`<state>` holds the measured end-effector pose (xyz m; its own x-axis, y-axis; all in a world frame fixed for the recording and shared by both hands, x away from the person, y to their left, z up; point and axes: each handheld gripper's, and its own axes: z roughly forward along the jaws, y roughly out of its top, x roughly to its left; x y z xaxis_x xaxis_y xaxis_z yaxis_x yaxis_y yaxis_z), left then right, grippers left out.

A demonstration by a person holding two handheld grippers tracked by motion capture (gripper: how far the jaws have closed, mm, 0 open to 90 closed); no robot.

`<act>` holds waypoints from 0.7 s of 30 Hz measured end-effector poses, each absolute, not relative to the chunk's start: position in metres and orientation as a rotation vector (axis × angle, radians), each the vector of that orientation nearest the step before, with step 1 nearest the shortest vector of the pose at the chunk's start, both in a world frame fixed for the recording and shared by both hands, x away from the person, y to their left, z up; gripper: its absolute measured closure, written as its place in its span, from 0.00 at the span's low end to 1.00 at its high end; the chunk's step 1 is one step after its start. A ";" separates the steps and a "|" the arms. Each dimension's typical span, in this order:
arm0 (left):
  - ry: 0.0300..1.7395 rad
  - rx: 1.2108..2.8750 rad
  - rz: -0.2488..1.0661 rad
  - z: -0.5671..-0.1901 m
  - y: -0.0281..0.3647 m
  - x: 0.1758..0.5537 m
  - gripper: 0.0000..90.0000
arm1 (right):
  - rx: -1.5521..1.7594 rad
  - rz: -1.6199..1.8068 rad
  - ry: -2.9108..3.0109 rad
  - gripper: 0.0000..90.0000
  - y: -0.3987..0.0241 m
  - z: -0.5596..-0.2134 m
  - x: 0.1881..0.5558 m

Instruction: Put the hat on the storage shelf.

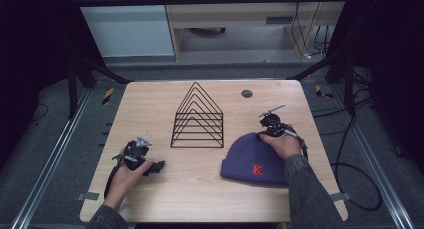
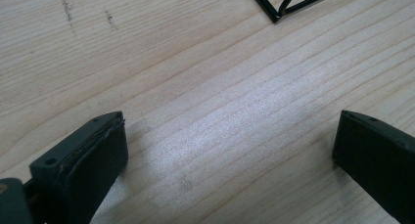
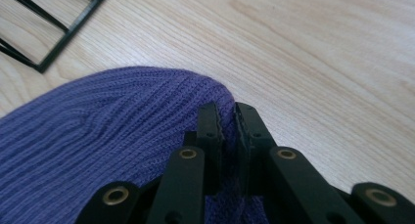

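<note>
The purple beanie [image 1: 256, 159] lies at the front right of the worktop [image 1: 200, 189], just in front and right of the black wire rack [image 1: 198, 117]; the right gripper [image 3: 229, 117] sits at its far edge, jaws pinched tight on a fold of the knit; the left gripper [image 2: 230, 145] rests at the front left, well apart from the beanie, jaws wide over bare wood.
</note>
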<state>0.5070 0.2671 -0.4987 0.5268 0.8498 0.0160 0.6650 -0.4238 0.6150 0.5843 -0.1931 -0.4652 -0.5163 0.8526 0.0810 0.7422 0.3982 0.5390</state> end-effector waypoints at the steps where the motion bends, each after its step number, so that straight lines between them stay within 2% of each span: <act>1: 1.224 2.220 0.444 -0.499 0.267 0.507 0.00 | 1.411 0.797 2.435 0.91 -0.194 -0.462 0.582; 9: 1.226 2.218 0.445 -0.499 0.267 0.507 0.00 | 1.308 0.906 2.390 0.92 -0.198 -0.430 0.558; 21: 1.232 2.210 0.447 -0.499 0.267 0.507 0.00 | 1.103 1.119 2.313 0.93 -0.202 -0.356 0.500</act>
<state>0.5066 0.2666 -0.4991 0.5209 0.8535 0.0159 0.6649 -0.4173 0.6196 0.5002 -0.2017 -0.3560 -0.6390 0.7687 0.0262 0.4974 0.3870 0.7764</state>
